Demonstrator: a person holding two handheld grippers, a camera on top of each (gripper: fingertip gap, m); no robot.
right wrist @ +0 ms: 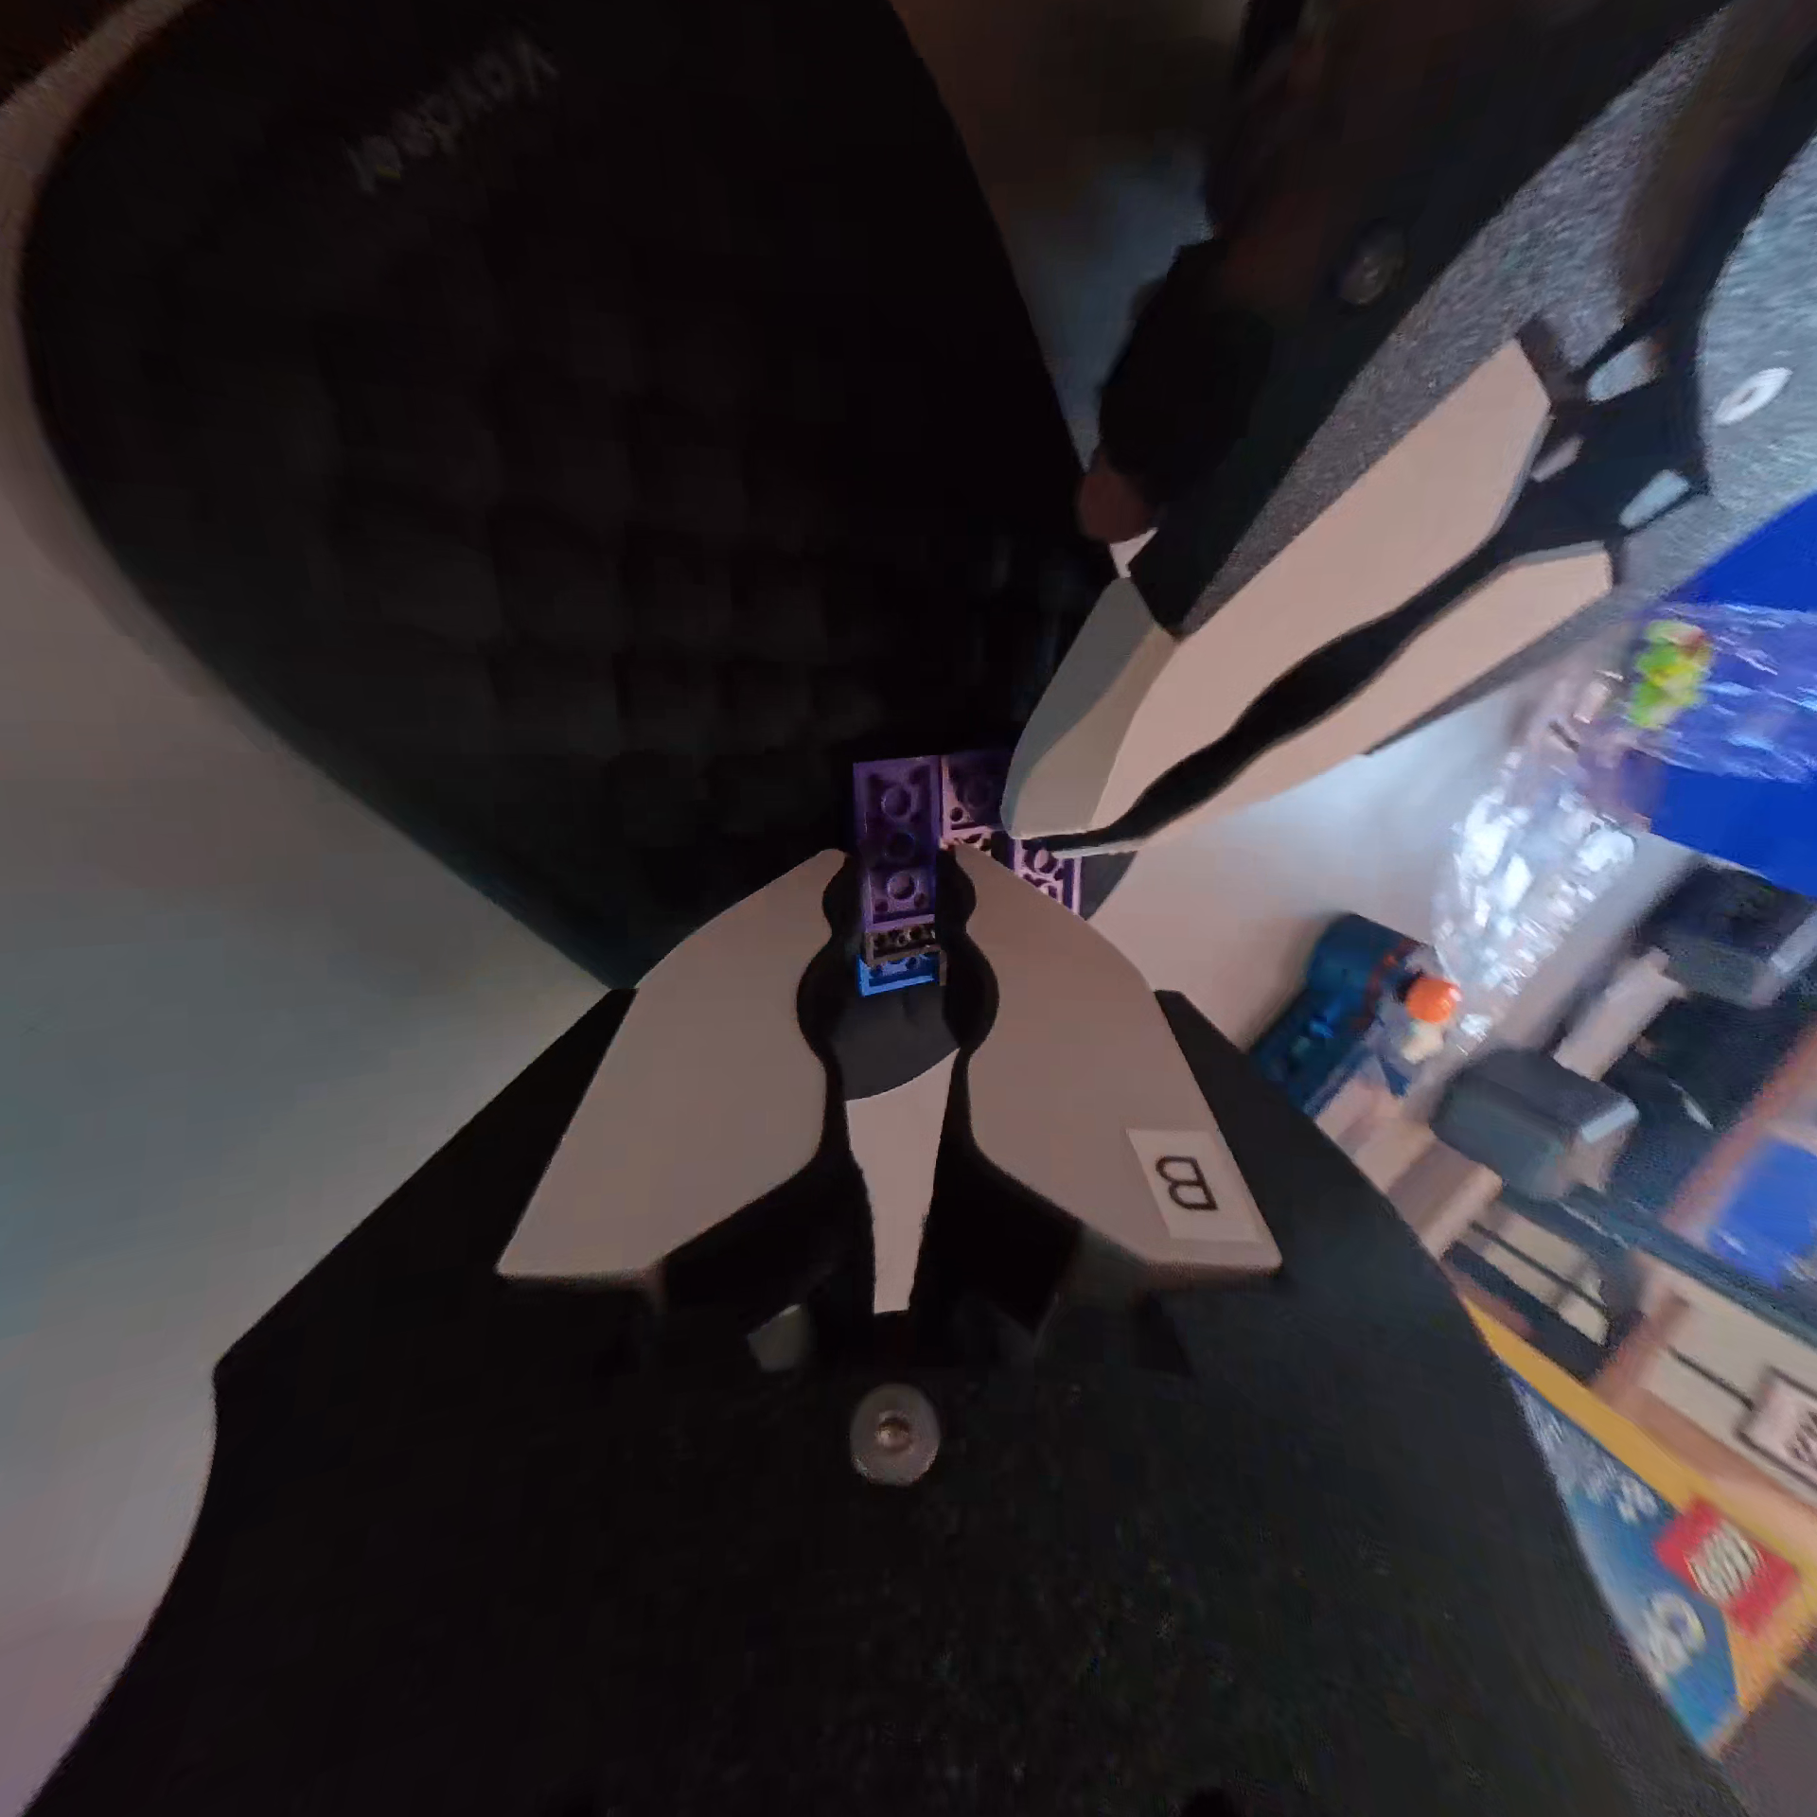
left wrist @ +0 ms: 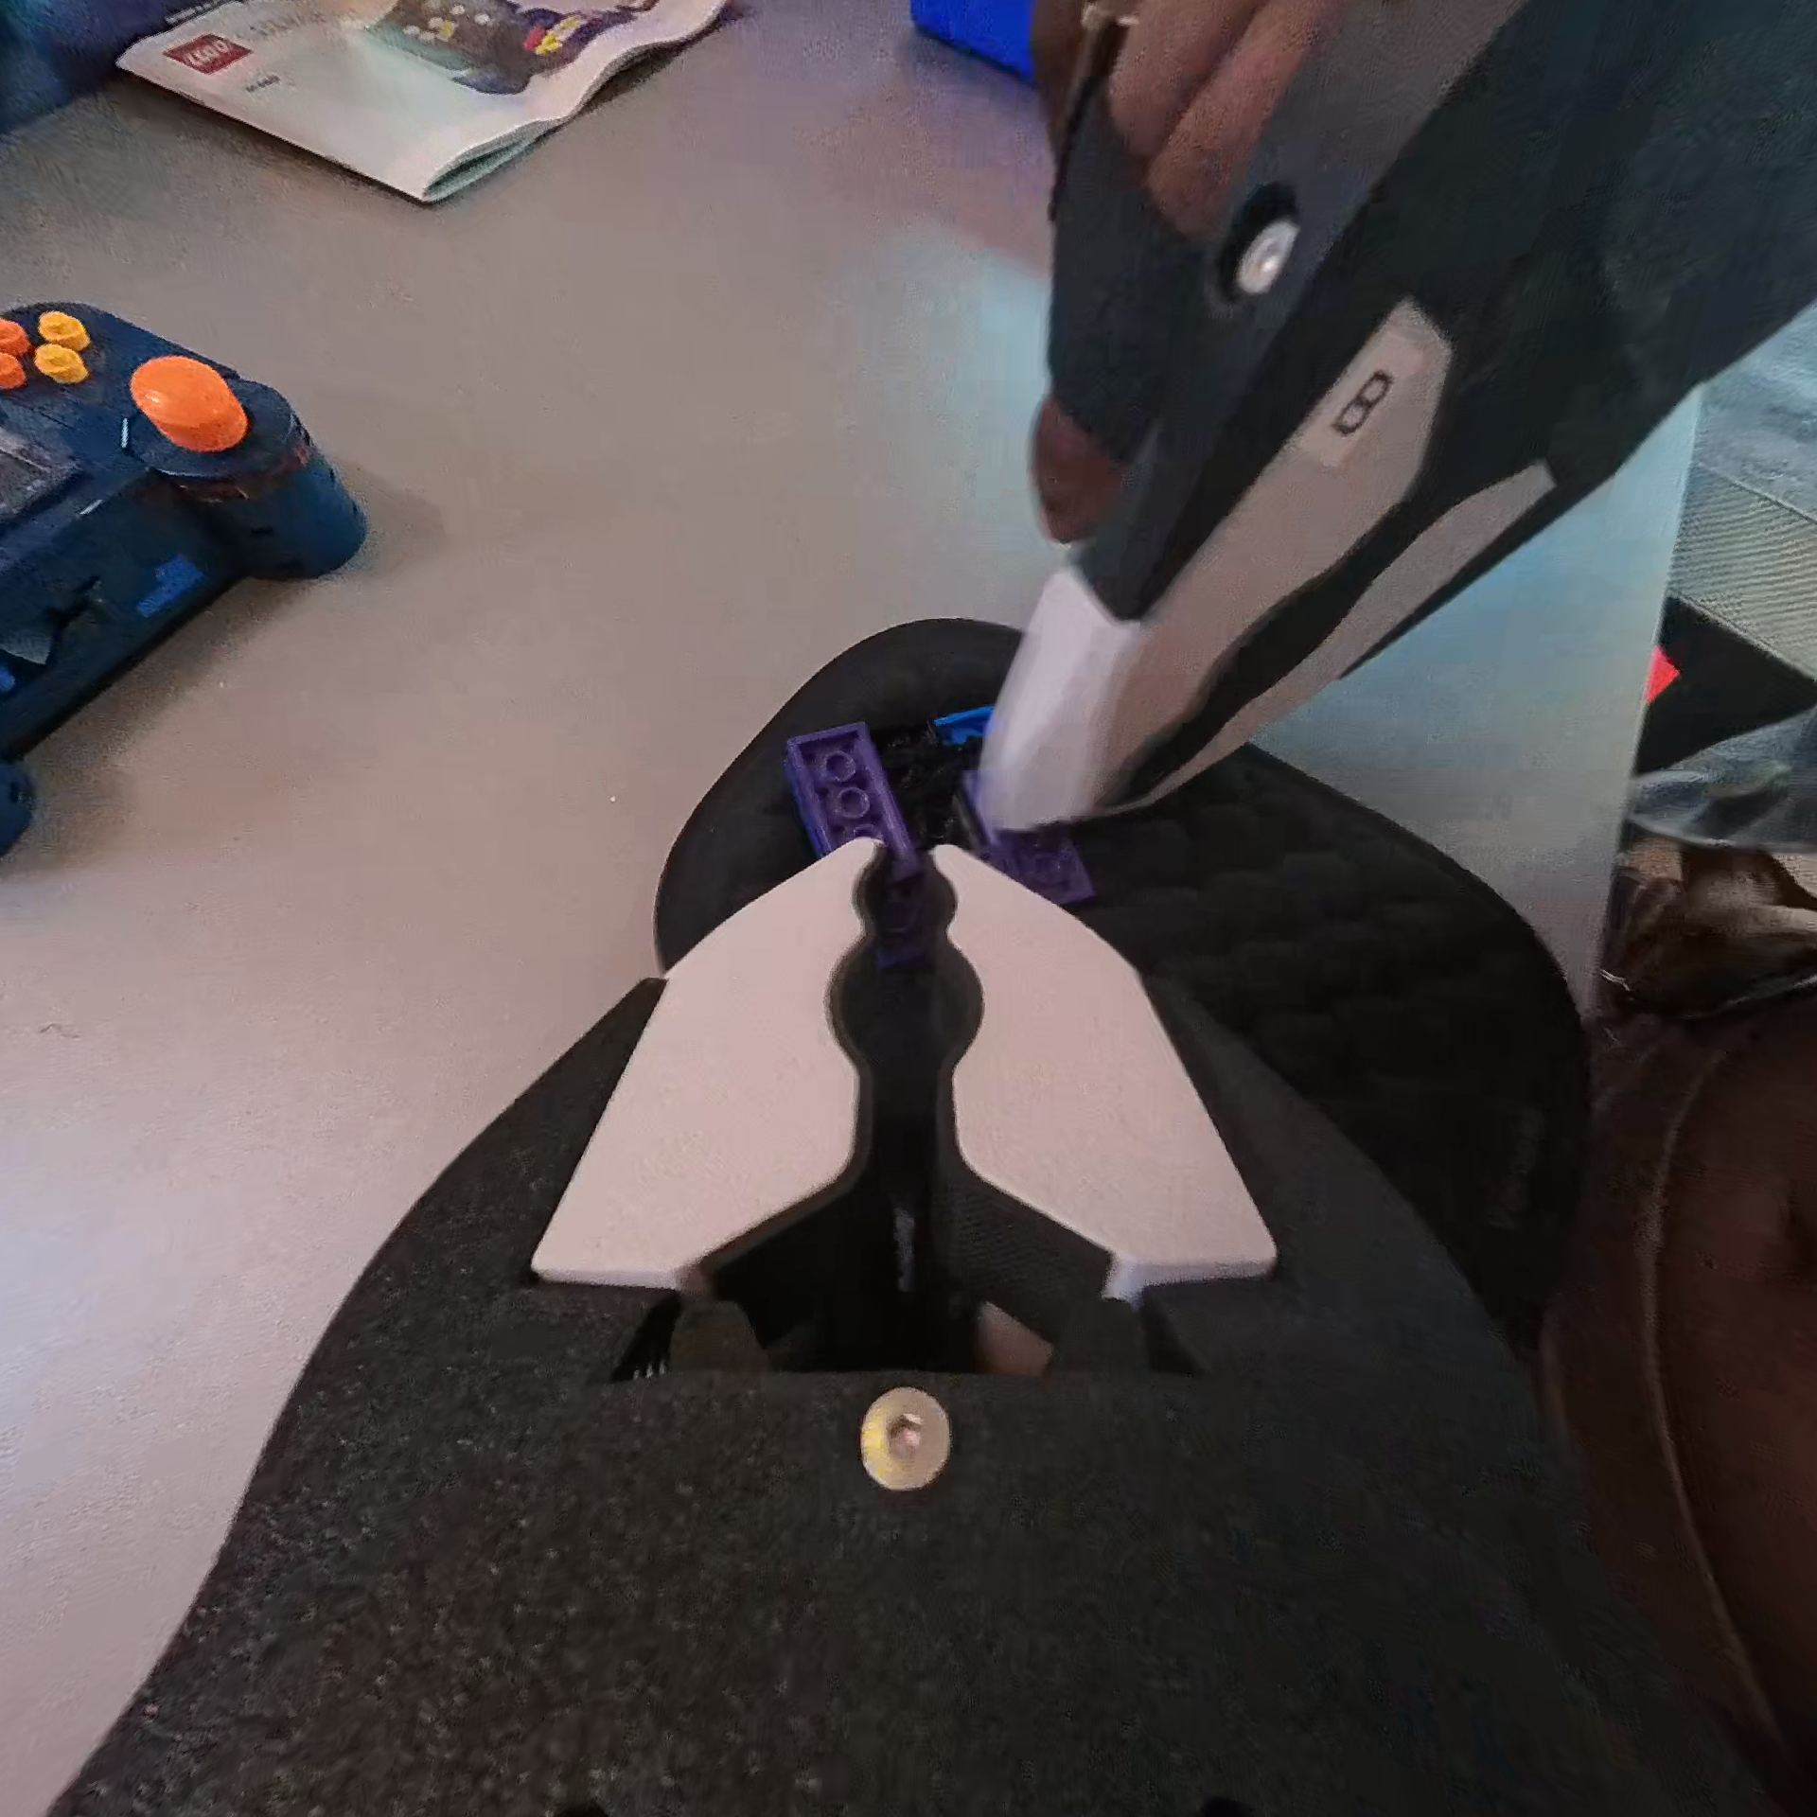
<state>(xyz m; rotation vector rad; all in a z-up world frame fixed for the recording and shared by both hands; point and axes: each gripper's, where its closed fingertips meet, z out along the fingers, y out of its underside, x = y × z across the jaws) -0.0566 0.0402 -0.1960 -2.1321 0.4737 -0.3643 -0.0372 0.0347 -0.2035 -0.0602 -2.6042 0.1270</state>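
**Two grippers meeting on a small brick assembly above a black pad**

In the left wrist view, the left gripper [left wrist: 900,870] is sitting at the centre of the frame, and its two white fingers are closing on a purple piece of the brick assembly [left wrist: 846,791]. The tips are almost touching, with the purple plate pinched between them. The assembly is made of purple plates with a bit of black and blue, and it is hanging over the far end of a black textured pad [left wrist: 1327,944] that is lying on the grey table [left wrist: 590,492].

From the upper right of the same frame, the right gripper [left wrist: 1023,806] is coming down at an angle, held by a hand [left wrist: 1160,128]. Its white tips are pressing on the right part of the assembly.

In the right wrist view, the right gripper [right wrist: 900,865] is clamping the assembly [right wrist: 897,865] between its tips, with black and blue bricks showing in the gap behind. The left gripper [right wrist: 1023,831] is entering from the upper right and touching the purple plates just beside.

At the left edge of the left wrist view, a dark blue brick model [left wrist: 147,511] with orange knobs is standing well apart. A folded booklet [left wrist: 433,88] is lying in the upper left. In the right wrist view, a clear plastic bag [right wrist: 1534,846] and a blue box [right wrist: 1750,708] are showing at the right side, blurred
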